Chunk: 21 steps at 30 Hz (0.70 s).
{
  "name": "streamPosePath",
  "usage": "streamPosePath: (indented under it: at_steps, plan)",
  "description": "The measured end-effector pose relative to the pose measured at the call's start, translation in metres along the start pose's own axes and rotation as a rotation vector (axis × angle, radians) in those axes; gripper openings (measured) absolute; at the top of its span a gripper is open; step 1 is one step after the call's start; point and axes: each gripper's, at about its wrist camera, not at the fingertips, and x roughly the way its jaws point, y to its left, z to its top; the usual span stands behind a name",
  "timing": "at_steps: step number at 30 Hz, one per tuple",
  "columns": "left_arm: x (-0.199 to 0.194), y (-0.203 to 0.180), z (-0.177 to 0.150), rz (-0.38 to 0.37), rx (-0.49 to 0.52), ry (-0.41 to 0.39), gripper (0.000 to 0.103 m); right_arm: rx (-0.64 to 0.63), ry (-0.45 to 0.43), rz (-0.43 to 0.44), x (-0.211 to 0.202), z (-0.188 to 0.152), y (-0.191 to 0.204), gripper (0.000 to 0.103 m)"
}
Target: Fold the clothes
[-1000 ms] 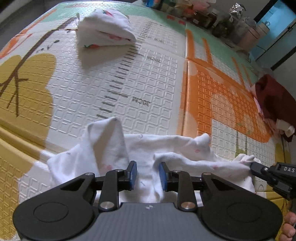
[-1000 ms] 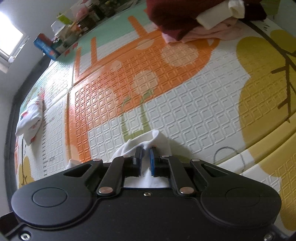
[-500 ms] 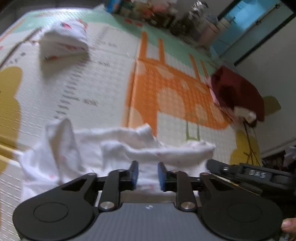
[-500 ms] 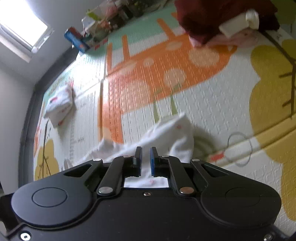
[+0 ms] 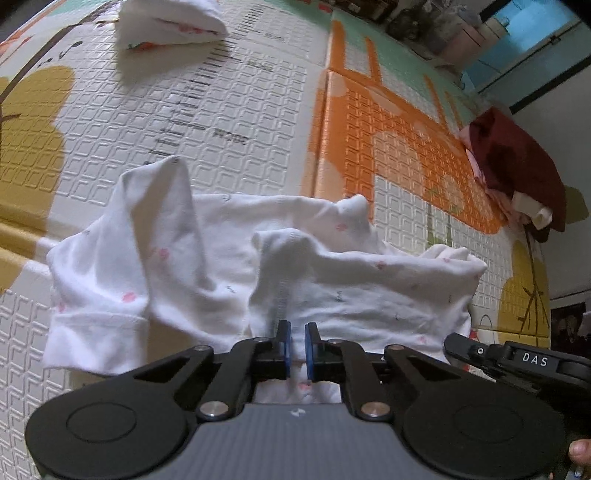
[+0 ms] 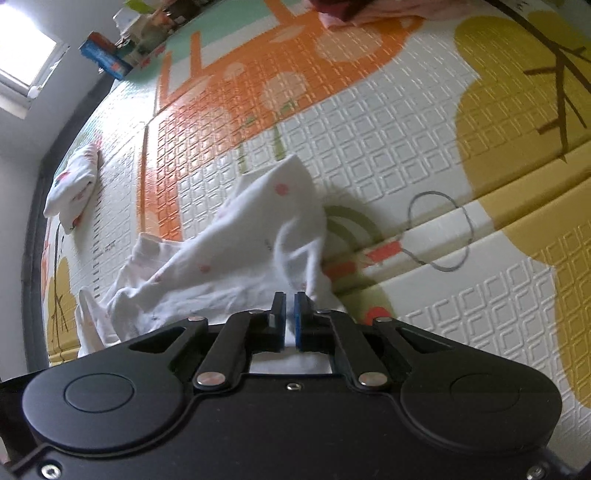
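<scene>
The white garment (image 5: 229, 266) with small pink dots lies crumpled on the play mat (image 5: 229, 110), close in front of both grippers. In the left wrist view one sleeve (image 5: 162, 206) stands up on its left part, and a seam runs down the middle fold toward the left gripper (image 5: 295, 345). This gripper has its blue pads almost together, and white cloth sits in the narrow gap between them, so it grips the garment at the near edge. In the right wrist view the right gripper (image 6: 290, 317) is also nearly closed, with white fabric pinched between its pads; from there the garment (image 6: 229, 266) rises to a point and spreads to the left over the mat (image 6: 406, 147).

A folded white cloth (image 5: 170, 26) with red marks lies well apart, at the far side of the mat. A pile of dark red and pink clothes (image 5: 517, 173) sits at the right edge of the mat. A thin loop of wire (image 6: 439, 229) lies on the mat to the right of the garment.
</scene>
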Motion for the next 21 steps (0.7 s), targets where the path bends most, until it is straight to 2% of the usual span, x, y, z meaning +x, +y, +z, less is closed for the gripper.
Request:
streamPosePath:
  at_steps: [2, 4, 5, 9, 11, 13, 21]
  plan:
    - [-0.006, 0.002, 0.002, 0.022, 0.000, -0.020, 0.011, -0.002, -0.007, -0.005, -0.002, 0.001, 0.000, 0.001]
    - [-0.015, 0.007, 0.005, 0.010, -0.011, -0.039, 0.011, -0.008, -0.026, -0.013, -0.006, 0.001, 0.001, 0.001]
    - [-0.020, 0.009, 0.007, 0.002, -0.018, -0.049, 0.011, -0.013, -0.038, -0.016, -0.009, 0.001, 0.003, 0.004]
    - [-0.045, 0.016, 0.014, -0.008, -0.043, -0.111, 0.013, -0.049, -0.095, -0.001, -0.031, 0.001, 0.013, 0.004]
    - [-0.056, 0.021, 0.017, -0.015, -0.059, -0.130, 0.019, -0.072, -0.122, 0.019, -0.043, 0.000, 0.020, 0.004]
    - [-0.065, 0.027, 0.020, -0.030, -0.082, -0.136, 0.031, -0.094, -0.132, 0.049, -0.053, -0.001, 0.030, 0.004]
    - [-0.083, 0.054, 0.014, -0.002, -0.143, -0.160, 0.041, -0.188, -0.090, 0.138, -0.061, -0.022, 0.079, 0.007]
